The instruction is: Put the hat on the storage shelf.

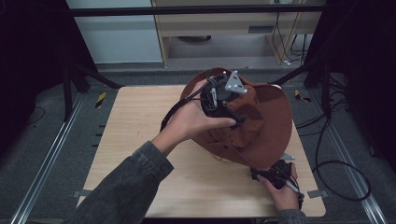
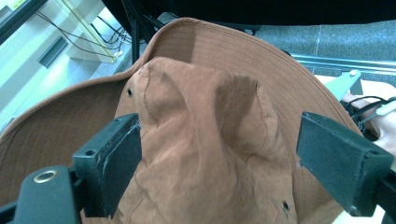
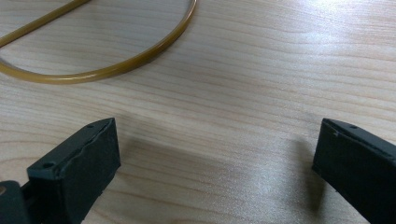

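A brown wide-brimmed hat point(image 1: 264, 128) lies on the wooden table point(image 1: 140, 140), right of centre. My left gripper point(image 1: 231, 114) reaches down onto its crown. In the left gripper view the crumpled crown point(image 2: 205, 140) sits between the wide jaws of the left gripper point(image 2: 217, 126). The left pad point(image 2: 123, 154) touches the cloth and the other stands just clear. My right gripper point(image 1: 259, 175) rests low at the hat's near brim, by the table's front right corner. In its own view the right gripper point(image 3: 217, 135) is open over bare wood, with the hat's yellow-brown cord point(image 3: 116, 70) looping ahead.
The other hand and its gripper's grey plate point(image 2: 343, 84) show past the brim. Black frame posts point(image 1: 70, 88) stand at the table's far corners. Cables point(image 1: 341, 163) trail over the floor at right. A pale cabinet point(image 1: 224, 28) stands at the back.
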{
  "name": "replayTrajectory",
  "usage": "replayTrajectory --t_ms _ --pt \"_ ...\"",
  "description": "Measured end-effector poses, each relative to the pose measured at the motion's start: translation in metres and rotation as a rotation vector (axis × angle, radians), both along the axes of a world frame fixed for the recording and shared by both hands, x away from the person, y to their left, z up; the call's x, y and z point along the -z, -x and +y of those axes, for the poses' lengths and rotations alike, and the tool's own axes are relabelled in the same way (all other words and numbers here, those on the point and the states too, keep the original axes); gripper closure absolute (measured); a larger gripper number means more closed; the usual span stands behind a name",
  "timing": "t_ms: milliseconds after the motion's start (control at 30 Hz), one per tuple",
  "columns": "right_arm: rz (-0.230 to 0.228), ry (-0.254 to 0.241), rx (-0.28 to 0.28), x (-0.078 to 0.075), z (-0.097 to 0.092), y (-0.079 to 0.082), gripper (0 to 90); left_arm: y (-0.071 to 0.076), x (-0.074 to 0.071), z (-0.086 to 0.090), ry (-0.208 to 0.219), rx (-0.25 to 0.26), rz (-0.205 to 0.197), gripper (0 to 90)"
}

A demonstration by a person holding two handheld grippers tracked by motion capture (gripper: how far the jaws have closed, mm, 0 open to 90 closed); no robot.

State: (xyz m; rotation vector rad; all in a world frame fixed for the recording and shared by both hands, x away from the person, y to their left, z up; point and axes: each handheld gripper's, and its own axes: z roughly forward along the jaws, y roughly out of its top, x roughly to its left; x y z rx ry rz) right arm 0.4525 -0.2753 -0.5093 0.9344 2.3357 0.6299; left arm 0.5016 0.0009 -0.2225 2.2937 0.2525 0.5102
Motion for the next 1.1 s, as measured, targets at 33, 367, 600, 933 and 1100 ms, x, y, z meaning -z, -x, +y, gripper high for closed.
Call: replayTrajectory --t_ms 33,367,600,933,1100 --pt "-0.001 0.003 -0.001 0.000 0.000 0.000 0.7 0.001 -0.001 0.002 0.001 -0.002 -0.001 13.4" --pt "-0.015 0.010 0.007 0.001 0.000 0.000 0.7 0.005 -0.009 0.042 0.022 -0.060 -0.016 12.7" --pt "-0.014 0.009 0.006 0.000 0.000 0.000 0.7 0.004 -0.013 0.086 0.054 -0.132 -0.024 11.9" --pt "-0.013 0.010 0.004 0.000 0.000 0.000 0.7 0.003 -0.012 0.136 0.097 -0.218 -0.027 11.1" --pt "-0.013 0.010 0.004 0.000 0.000 0.000 0.7 0.002 -0.005 0.160 0.117 -0.262 -0.028 10.6"
